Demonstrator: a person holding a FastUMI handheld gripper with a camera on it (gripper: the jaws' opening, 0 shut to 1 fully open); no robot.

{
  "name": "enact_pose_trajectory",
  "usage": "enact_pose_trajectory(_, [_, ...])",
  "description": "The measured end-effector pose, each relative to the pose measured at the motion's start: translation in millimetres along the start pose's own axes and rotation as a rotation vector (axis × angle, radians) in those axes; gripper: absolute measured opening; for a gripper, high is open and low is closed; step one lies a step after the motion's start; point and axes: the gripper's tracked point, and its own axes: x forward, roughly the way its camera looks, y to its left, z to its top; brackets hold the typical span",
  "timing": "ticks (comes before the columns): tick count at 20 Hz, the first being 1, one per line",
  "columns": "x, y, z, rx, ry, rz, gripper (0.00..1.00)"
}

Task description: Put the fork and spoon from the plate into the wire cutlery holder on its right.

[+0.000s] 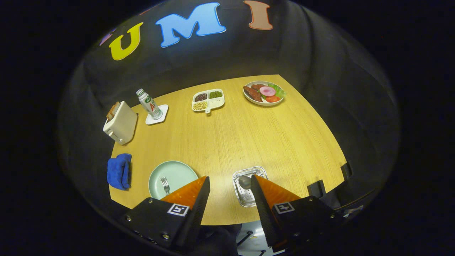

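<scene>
Gripper: your gripper [230,183] hangs above the near edge of the table, its fingers spread wide with nothing between them but bare wood.
Fingers: your left finger [190,193] overlaps the near right part of the plate; your right finger [272,193] covers the near right corner of the cutlery holder.
Plate: the pale green plate [177,172] sits near the front edge of the table, left of the holder and just beside your left finger.
Fork: the fork [165,185] lies on the plate, tines pointing away from you, its handle running toward the plate's near rim.
Spoon: the spoon [244,182] already rests inside the holder; you see its bowl close to your right fingertip.
Cutlery holder: the wire cutlery holder [245,197] stands to the right of the plate, apart from it, with a perforated floor.
Table: the wooden table [249,138] is bare across its middle.
Cloth: a blue cloth [119,170] lies bunched at the left edge, just left of the plate.
Toaster: a cream toaster [121,122] with bread in its slot stands beyond the cloth.
Bottle: a small bottle [149,104] stands on a white coaster [158,116] right of the toaster.
Divided dish: a white divided dish [208,100] holds beans and grains at the far side.
Food plate: a plate of food [263,93] sits at the far right corner.
</scene>
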Motion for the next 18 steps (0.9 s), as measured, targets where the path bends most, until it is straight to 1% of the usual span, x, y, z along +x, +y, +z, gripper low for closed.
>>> enact_pose_trajectory(10, [27.7, 89.0, -13.5, -0.123, 0.079, 0.155, 0.72])
enact_pose_trajectory(14, [40.1, 127.9, -36.5, -0.198, 0.134, 0.217, 0.72])
enact_pose_trajectory(18, [58.6, 153.8, -72.8, -0.254, 0.222, 0.255, 0.72])
